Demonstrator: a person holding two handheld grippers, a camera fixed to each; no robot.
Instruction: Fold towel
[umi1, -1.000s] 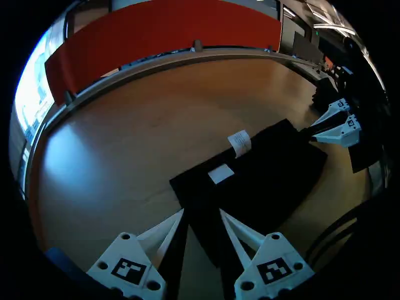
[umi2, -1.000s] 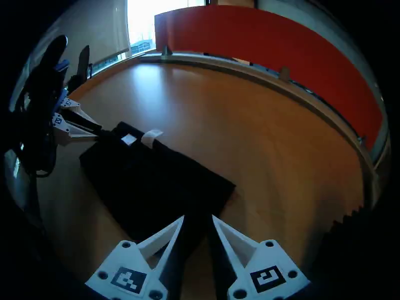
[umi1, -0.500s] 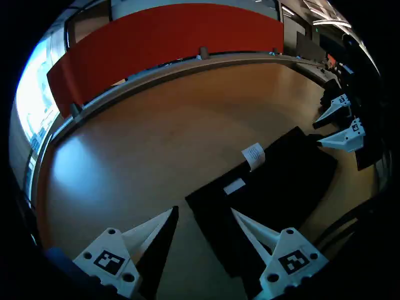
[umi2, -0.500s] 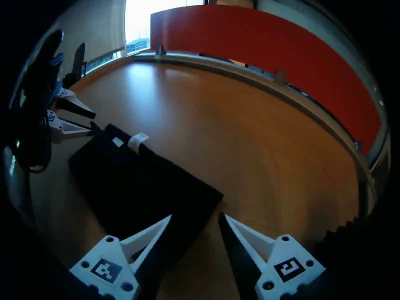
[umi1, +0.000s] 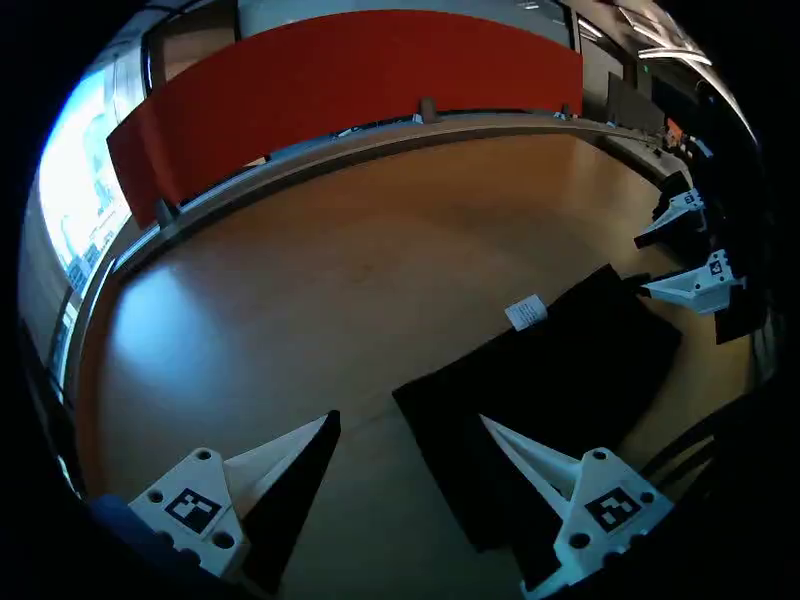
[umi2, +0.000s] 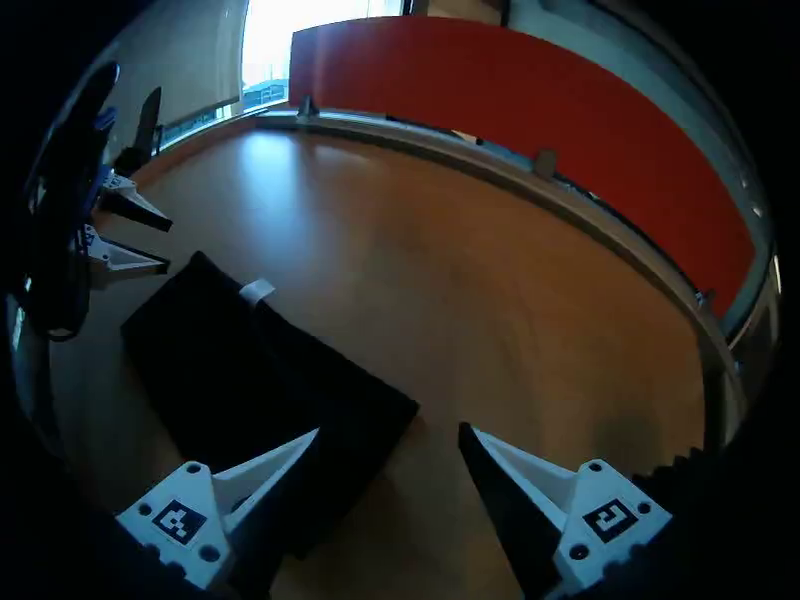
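**Two wide tools, one dark towel: square the corners before the next fold**

Both tools stand wide apart and hold nothing. In the left gripper view, the left tool (umi1: 410, 417) sits closest, its right finger over the towel's near corner and its left finger over bare wood. In the right gripper view, the right tool (umi2: 388, 430) mirrors this, its left finger above the towel's opposite end.

The towel (umi1: 560, 380) lies flat as a black rectangle on the worktop (umi1: 330, 270). It is on the side nearer the person, well apart from the far edge, with one tool at each short end. A white label (umi1: 525, 312) pokes out from its farther long edge.

I judge one fold is laid and another, or a tidy-up, is due. To do it well:

- Bring each tool down onto a matching corner of the same edge.
- Pinch every layer, not the top one alone.
- Lift both corners evenly so the cloth does not skew.
- Lay the edge down flush with the opposite one, with the label tucked inside.

Dark cloth hides its layers here, so check the corner before closing.

Beyond the towel the wood runs bare to the worktop's far edge, where a red partition (umi1: 350, 80) stands.
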